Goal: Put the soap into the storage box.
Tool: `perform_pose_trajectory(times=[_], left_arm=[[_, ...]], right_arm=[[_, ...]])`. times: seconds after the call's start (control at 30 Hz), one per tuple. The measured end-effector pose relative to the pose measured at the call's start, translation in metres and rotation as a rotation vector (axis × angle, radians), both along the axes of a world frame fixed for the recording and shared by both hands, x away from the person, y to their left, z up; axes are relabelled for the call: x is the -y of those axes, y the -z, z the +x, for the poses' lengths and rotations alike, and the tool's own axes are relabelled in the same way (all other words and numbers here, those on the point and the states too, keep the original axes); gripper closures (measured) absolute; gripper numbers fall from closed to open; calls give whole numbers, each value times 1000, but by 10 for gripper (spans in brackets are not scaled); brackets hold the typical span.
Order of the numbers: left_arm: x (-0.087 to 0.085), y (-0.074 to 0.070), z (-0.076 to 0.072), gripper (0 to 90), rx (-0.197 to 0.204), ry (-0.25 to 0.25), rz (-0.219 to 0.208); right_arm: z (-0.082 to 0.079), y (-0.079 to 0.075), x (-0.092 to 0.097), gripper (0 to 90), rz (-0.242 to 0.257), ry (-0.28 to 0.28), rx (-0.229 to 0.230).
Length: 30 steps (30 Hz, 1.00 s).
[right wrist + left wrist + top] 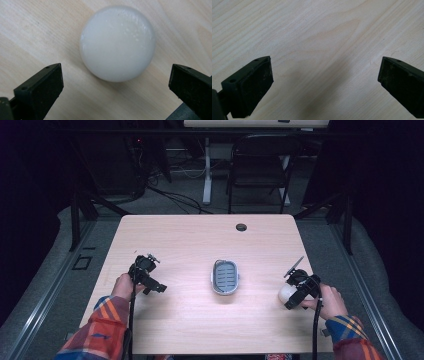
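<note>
While the right gripper (295,296) sits near the table's right edge, its jaws stand wide apart with a white ball (117,43) just ahead of them, not touched. High view: the ball (286,293) rests on the wooden table (200,240), partly covered by the gripper, right hand (331,301) behind it. Right gripper view: ball lies centered between the two black jaws but beyond their tips, bare wood on both sides of it.

Left gripper (150,282) is on the left side of the table, held by the left hand (122,286), well apart from the ball. Left gripper view: jaws spread wide, nothing between them, just wood grain below.

Grey oval dish (225,276) with a slotted insert sits mid-table between the two grippers, well apart from both. Small round hole (241,227) near the table's far edge. Plaid sleeves (105,322) at the bottom. Black chair (260,165) beyond the table.
</note>
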<state>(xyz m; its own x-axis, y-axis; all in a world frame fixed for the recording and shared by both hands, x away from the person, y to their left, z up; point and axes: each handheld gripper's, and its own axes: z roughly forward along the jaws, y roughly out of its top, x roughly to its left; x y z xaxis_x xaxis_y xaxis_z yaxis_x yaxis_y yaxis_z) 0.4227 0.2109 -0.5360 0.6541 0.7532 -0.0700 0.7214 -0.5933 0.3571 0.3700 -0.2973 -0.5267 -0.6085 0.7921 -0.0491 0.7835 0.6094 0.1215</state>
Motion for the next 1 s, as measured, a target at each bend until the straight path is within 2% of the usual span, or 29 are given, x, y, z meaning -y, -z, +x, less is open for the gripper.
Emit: perform_pose_trajectory(times=[0.03,0.07,0.1,0.13,0.17,0.23,0.27,0.3,0.33,0.37,0.4,0.43,0.53,0.57,0.63,0.67,0.73,0.8,0.83,0.9,1.0], left_arm=[[0,0,0,0,-2,-3,-1],[0,0,0,0,-2,-3,-1],[0,0,0,0,-1,-5,-2],[0,0,0,0,-1,-5,-2],[0,0,0,0,0,-4,-3],[0,0,0,0,0,-2,0],[0,1,0,0,0,-2,0],[0,1,1,0,-1,-2,-2],[0,1,0,0,0,-2,-1],[0,1,0,0,0,-2,-1],[0,1,1,0,-1,-2,-2],[0,1,1,0,-1,-2,-2],[0,1,1,0,-1,-1,0],[0,1,1,0,-3,-1,-1],[0,0,1,0,-3,0,0],[0,0,1,0,-3,0,0],[0,1,0,0,-2,-1,-2],[0,0,0,0,-5,3,-1],[0,0,0,0,-4,3,-1],[0,0,0,0,-6,0,-4],[0,0,0,0,-4,1,-3]], right_arm=[[1,3,-2,0,20,14,15],[1,3,-2,0,20,14,15],[6,2,-4,0,-13,-15,-10],[6,2,-4,0,-13,-15,-10],[14,-4,-6,0,-97,-78,-67],[14,-2,-6,0,-84,-71,-51],[13,2,-7,0,-41,-38,-22],[15,5,-9,0,-23,-34,-4],[17,3,-10,0,-46,-39,-34],[18,3,-10,0,-54,-56,-33],[14,12,-12,0,37,12,39],[17,7,-12,0,-19,-37,-5],[18,7,-13,0,-25,-36,-18],[18,13,-14,24,4,-18,-3],[21,9,-16,61,-42,-48,-42],[21,9,-16,61,-42,-48,-42],[22,10,-18,132,-37,-58,-40],[23,9,-19,147,-47,-59,-46],[20,15,-20,154,0,-18,-6],[23,12,-20,181,-38,-48,-33],[25,12,-20,211,-62,-55,-44]])
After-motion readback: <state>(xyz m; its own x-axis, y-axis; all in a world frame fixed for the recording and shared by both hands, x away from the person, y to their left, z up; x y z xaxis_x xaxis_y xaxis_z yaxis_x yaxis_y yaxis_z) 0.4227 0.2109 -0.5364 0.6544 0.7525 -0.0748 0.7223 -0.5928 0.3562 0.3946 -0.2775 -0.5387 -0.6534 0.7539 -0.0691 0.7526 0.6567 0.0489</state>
